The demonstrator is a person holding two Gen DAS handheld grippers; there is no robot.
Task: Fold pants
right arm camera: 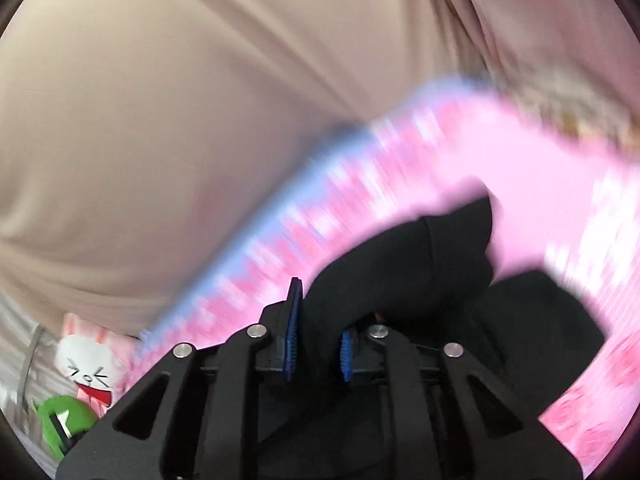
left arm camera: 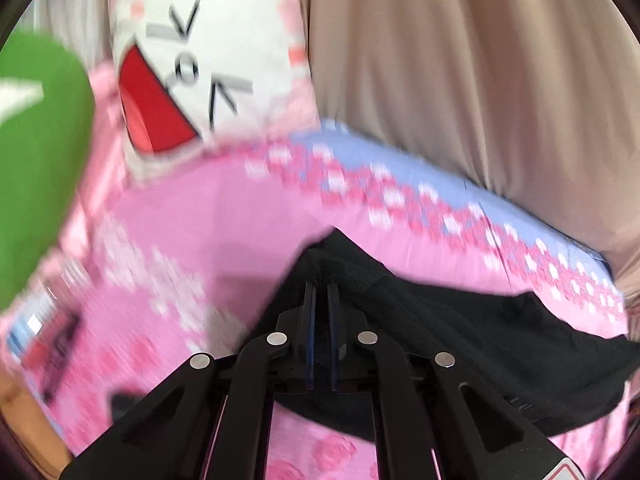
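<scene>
Where the left gripper (left arm camera: 321, 292) fills the bottom of its own view, its jaws are pressed together on a fold of the black pants (left arm camera: 460, 340), which spread from the centre toward the lower right of that frame. Under the pants lies a pink flowered bedspread (left arm camera: 192, 220) with a pale blue border, blurred. Farther up, at the upper left, a white rabbit pillow (left arm camera: 208, 60) with a red mouth stands beside a green cushion (left arm camera: 40, 168), and a beige curtain (left arm camera: 480, 60) fills the upper right.

Along the bottom of the right wrist view, the right gripper (right arm camera: 318, 340) clamps a thick bunch of the same pants between its blue pads (right arm camera: 292, 336); the cloth rises toward centre right. Behind it the bedspread runs as a blurred diagonal band, with the curtain beyond.
</scene>
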